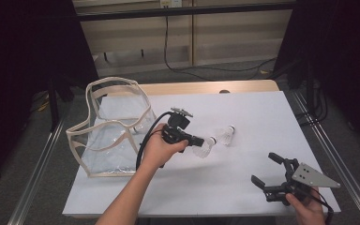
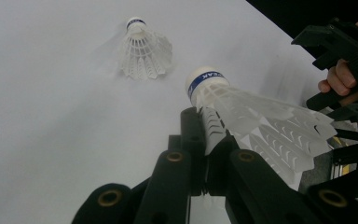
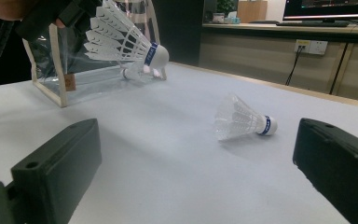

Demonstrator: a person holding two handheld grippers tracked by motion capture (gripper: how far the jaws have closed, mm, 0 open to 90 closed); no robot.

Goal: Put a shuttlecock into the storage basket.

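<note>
- Right gripper (image 1: 266, 169) is sitting nearest the camera at the table's (image 1: 262, 197) near right corner, jaws standing wide apart with nothing between them.
- Bag (image 1: 110, 129), clear with beige trim, is standing at the table's left with its mouth facing up; a third shuttle (image 3: 131, 73) is lying inside it.
- Left gripper (image 1: 200, 139) is clamping a shuttle (image 1: 205, 147) by its feather skirt, cork pointing away from the hand, lifted off the table just right of the bag.
- A second shuttle (image 1: 226, 135) is lying on its side on the table, just beyond the held one.
- Risk: the jaws are pinching thin feathers, so squeezing harder is likely to crush them, while a loose hold may let the shuttle slip out.
- Risk: swinging toward the bag may catch the soft rim and tip it.
- Risk: the loose shuttle may roll if brushed.
</note>
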